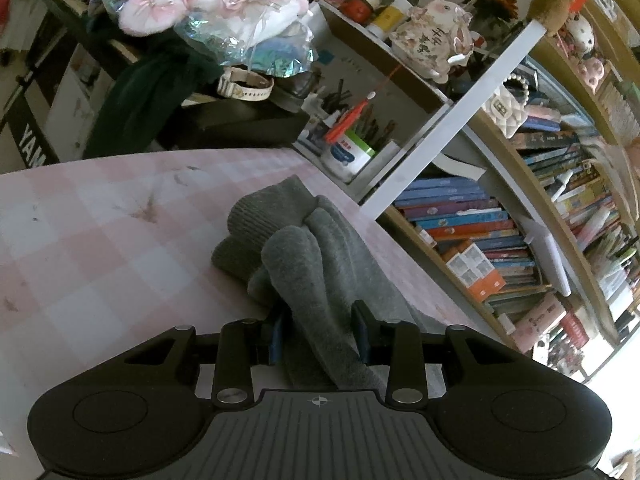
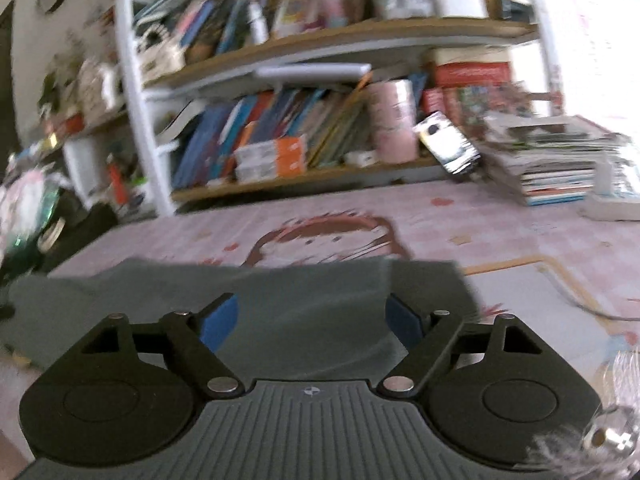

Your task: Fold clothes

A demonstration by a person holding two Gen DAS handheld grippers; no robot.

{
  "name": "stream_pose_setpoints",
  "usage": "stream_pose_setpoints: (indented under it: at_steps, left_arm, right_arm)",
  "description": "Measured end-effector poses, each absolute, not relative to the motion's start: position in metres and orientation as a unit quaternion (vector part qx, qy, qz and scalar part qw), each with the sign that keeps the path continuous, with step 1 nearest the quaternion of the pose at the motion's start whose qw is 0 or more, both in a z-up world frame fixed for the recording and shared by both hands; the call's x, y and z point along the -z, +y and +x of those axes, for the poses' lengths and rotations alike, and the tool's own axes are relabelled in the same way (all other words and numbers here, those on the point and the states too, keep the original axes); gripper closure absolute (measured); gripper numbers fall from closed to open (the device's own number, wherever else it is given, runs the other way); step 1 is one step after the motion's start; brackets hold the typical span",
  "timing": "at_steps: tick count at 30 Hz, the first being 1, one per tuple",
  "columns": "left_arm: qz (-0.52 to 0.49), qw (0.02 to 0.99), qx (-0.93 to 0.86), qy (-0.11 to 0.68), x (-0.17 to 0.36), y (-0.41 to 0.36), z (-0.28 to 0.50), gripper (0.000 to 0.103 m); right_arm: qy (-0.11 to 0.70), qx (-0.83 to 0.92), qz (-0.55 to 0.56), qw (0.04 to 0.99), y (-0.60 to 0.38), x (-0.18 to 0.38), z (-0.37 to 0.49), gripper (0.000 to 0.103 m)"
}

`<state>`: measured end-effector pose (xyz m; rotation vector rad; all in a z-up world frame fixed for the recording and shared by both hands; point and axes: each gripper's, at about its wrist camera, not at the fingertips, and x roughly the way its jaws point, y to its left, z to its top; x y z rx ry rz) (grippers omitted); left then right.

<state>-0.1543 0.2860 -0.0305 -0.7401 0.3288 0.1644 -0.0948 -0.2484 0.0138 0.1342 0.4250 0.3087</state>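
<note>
One grey garment (image 1: 320, 256) lies on the pink checked worktop (image 1: 100, 232), on the side nearest the bookshelf (image 1: 500, 240). Its ribbed cuff end is bunched into a heap, away from the left claw (image 1: 318, 330). The left claw is pinching a thick fold of this garment between its two blue-padded fingers (image 1: 362, 336).

In the right wrist view, the same grey garment (image 2: 280, 304) lies spread flat on the worktop (image 2: 500, 232) below the bookshelf (image 2: 300, 140). The right claw (image 2: 312, 320) is spread wide above the cloth, gripping nothing. One stack of magazines (image 2: 560, 164) sits on the worktop, right of the garment.
</note>
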Motion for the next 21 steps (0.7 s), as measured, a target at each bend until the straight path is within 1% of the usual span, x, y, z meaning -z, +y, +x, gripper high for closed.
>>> stream_pose_setpoints:
  at_steps: [6, 15, 18, 21]
  left_arm:
    - [-0.356, 0.918, -0.081, 0.157, 0.031, 0.285, -0.155, 0.068]
    - [-0.351, 0.919, -0.084, 0.159, 0.029, 0.283, -0.153, 0.068]
    - [-0.347, 0.921, -0.078, 0.161, 0.029, 0.284, -0.152, 0.064]
    - [-0.342, 0.923, -0.074, 0.162, 0.028, 0.283, -0.151, 0.06]
  right_arm:
    - [0.235, -0.179, 0.032, 0.955, -0.211, -0.007, -0.087, 0.023]
    - [0.248, -0.222, -0.037, 0.942, -0.151, -0.003, -0.08, 0.021]
    - [0.25, -0.249, -0.059, 0.934, -0.127, -0.002, -0.08, 0.018]
    - [0.249, -0.272, -0.08, 0.926, -0.105, -0.002, -0.08, 0.018]
